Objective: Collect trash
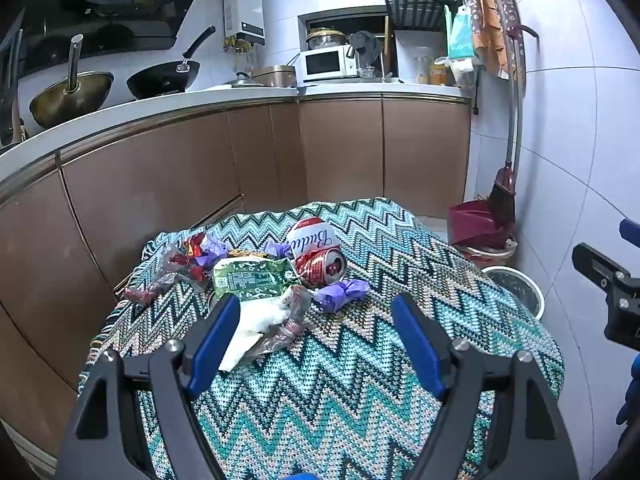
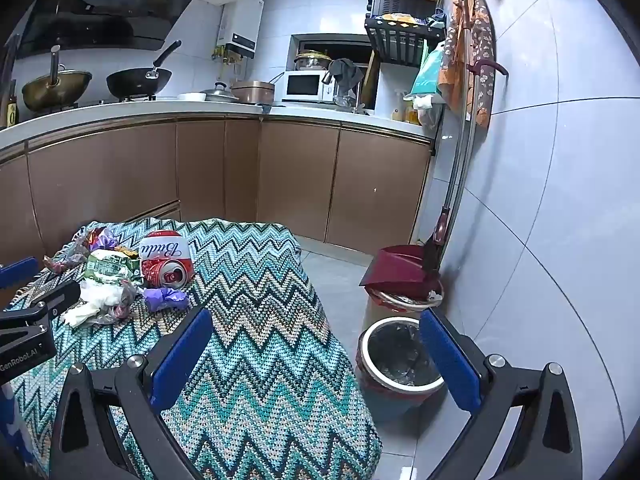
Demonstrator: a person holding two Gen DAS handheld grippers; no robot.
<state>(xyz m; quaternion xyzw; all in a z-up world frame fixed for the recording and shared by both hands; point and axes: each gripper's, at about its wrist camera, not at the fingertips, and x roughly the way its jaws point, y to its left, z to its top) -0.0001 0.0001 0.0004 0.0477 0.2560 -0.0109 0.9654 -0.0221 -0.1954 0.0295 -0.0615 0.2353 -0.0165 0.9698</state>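
Kitchen, zigzag cloth (image 1: 360,360): left gripper (image 1: 316,320), right gripper (image 2: 316,332) tilted down, jaws wide.

We see a broad stretch of bare zigzag cloth (image 1: 360,380) in front of the left gripper (image 1: 316,312), whose jaws stand wide with nothing between them, so the near approach to the trash heap is free; only the white tissue (image 1: 256,324) lies just beside its left finger. The crushed red can (image 1: 320,256), green wrapper (image 1: 252,280) and purple wrapper (image 1: 340,294) crowd together at the far side. To the right, the right gripper (image 2: 316,344) hangs open above the table edge, the lined bin (image 2: 400,354) stands unblocked on the floor, and a red dustpan (image 2: 400,270) sits close behind it by the wall.
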